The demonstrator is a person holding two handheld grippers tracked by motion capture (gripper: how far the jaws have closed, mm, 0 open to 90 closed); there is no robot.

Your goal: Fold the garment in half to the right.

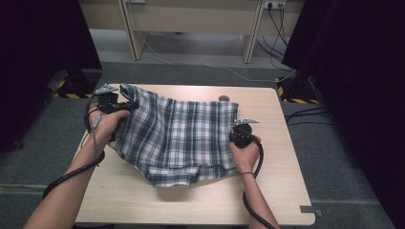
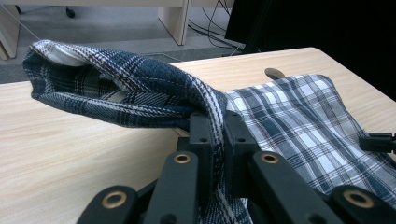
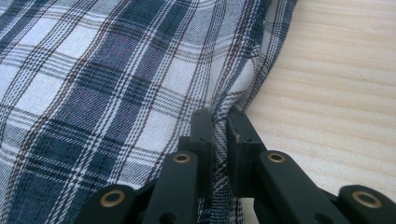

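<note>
Both grippers were clamped on the plaid shirt [image 1: 176, 136] spread mid-desk, left gripper [image 2: 214, 128] pinching a bunched fold near the far-left corner and right gripper [image 3: 218, 126] its right-side hem, probably to stretch it flat for folding.

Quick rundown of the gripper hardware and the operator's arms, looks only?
Both the left gripper and right gripper are black, with flat two-bar jaws on brass-coloured pivot pins, a grey three-cornered plate on top and a thick black trailing cable. Forearms bare, no sleeves.
</note>
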